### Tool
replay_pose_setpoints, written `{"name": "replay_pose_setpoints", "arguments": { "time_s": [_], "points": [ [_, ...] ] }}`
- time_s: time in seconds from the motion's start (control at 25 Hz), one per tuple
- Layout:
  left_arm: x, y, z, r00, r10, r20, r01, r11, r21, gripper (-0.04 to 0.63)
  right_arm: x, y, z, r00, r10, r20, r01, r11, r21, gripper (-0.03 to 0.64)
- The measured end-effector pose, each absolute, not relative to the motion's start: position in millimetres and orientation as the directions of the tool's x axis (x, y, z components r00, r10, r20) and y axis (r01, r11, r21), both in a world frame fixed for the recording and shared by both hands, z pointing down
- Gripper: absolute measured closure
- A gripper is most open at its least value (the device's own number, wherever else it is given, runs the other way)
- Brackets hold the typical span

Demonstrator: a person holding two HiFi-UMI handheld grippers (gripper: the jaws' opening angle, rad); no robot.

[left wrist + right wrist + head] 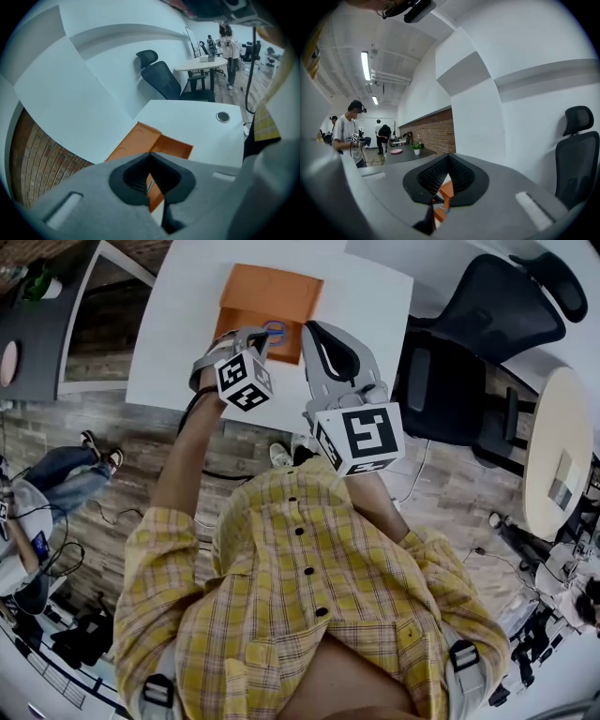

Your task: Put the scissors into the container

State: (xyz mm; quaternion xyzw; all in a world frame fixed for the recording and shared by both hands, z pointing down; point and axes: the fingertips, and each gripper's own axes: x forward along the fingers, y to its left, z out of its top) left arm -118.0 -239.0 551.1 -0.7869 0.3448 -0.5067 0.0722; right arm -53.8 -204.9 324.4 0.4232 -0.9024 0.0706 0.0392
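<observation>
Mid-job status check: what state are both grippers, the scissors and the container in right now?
left gripper: shut on the scissors, a thin silver strip between its jaws.
right gripper: shut, empty.
scissors: held at the container's near edge, not released.
container: open, on the table.

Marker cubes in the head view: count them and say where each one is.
2. One marker cube rides the left gripper, over the white table's near edge; the other rides the right gripper, nearer the person's shirt. None seems hidden.
</observation>
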Motion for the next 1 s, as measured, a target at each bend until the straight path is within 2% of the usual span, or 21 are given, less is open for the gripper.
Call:
{"name": "replay_pose_setpoints", "arguments": {
  "time_s": [0.56,1.0],
  "points": [
    [-127.5,-221.0,474.0,0.279,-0.724,0.631,-0.701,-0.602,-0.381,0.591,-63.2,-191.4,315.0,-0.639,-0.762,0.108,-0.769,0.635,-0.072,0.611],
    [-128.3,-205.9,410.9,0.273,-0.817,0.508,-0.808,-0.481,-0.340,0.591,-67.1,-183.9,302.1,-0.639,-0.765,0.086,-0.769,0.635,-0.064,0.611]
  ]
}}
